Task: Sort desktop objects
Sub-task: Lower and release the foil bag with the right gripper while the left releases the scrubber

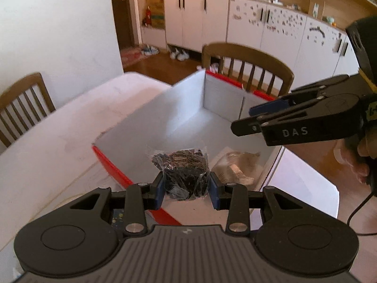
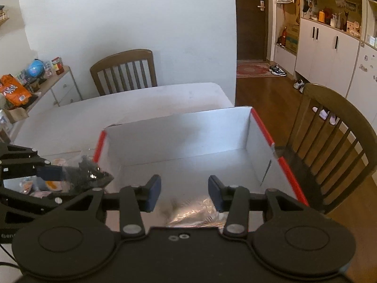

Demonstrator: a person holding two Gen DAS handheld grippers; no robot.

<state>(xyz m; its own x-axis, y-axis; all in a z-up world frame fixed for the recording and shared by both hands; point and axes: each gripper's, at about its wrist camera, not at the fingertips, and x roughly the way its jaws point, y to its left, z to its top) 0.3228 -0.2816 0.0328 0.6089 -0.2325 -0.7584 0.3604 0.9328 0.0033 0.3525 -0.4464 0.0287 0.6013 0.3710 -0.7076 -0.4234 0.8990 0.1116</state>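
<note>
L wrist cam: sits behind left gripper (image 1: 186, 188), looks fwd and down over near corner of box (image 1: 188, 108), close range; chair and cabinets beyond. R wrist cam: behind right gripper (image 2: 185, 193), above box (image 2: 176, 139) near edge, faces table, wall, doorway. Shared: box interior, each other's gripper at frame edge, chair at box's far side.

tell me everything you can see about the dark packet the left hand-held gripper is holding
The dark packet is a small clear, crinkly plastic bag of black and brownish contents, glinting where light hits the wrap. The left hand-held gripper pinches it from both sides between its blue pads. It hangs over the near edge of the open box, above the box floor, with a pale packet lying in the box just right of it. In the right wrist view it pokes past the box's red-edged corner.
</note>
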